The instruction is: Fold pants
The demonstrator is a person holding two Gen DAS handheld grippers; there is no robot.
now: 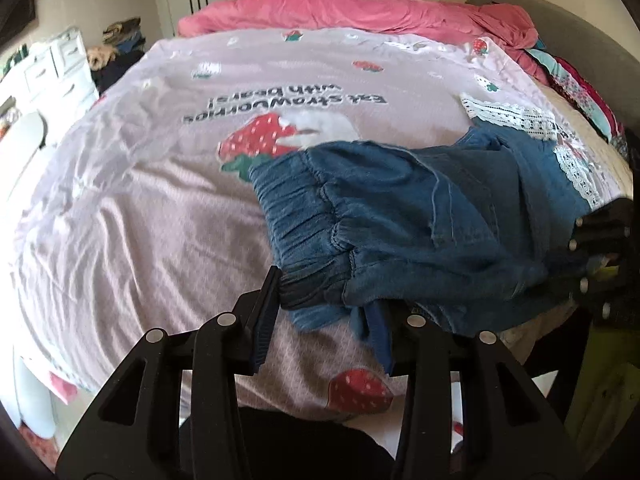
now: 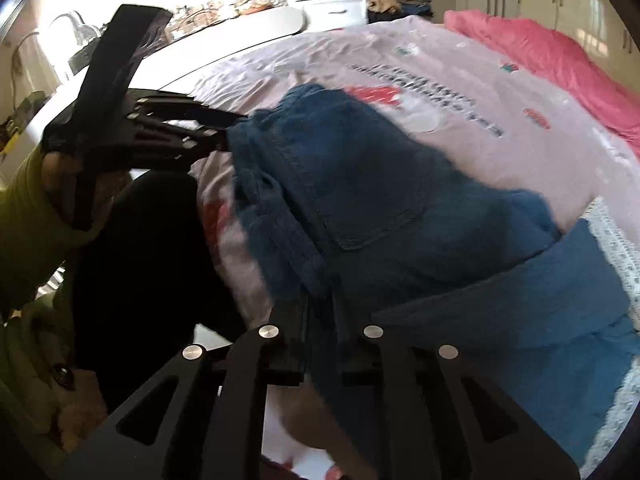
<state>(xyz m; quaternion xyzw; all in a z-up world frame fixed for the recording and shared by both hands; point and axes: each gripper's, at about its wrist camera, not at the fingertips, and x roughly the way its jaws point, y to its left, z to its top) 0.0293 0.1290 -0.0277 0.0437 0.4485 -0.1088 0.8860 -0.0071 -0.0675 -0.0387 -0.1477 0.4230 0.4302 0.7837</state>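
Denim pants (image 1: 420, 220), blue with an elastic gathered waistband and white lace trim at the hems, lie bunched on the near right part of the bed (image 1: 120, 200), over a pale pink cover printed with strawberries.

Left tongs (image 1: 324, 320) look clamped on the waistband corner: the dark fold of elastic sits against the left finger, and cloth hides the right fingertip, so the grip is a judgement. From the right wrist view, the same tongs reach in from the left and meet the waistband edge.

Right tongs (image 2: 320, 344) are closed on a thick pleat of denim that runs down between the fingers, near the side seam below the back pocket (image 2: 360, 208).

By the look of it, the step in hand is the first fold or the spreading before it: both grips are on the waist end, the legs trail off to the right and the cloth is still rumpled. The next move likely calls for lifting both grips together, pulling the waistband taut and level, then laying one half over the other so the seams line up.

Writing on the bed cover, seen upside down from here, reads "Eat strawberries with bears!". No brand label shows on the pants.
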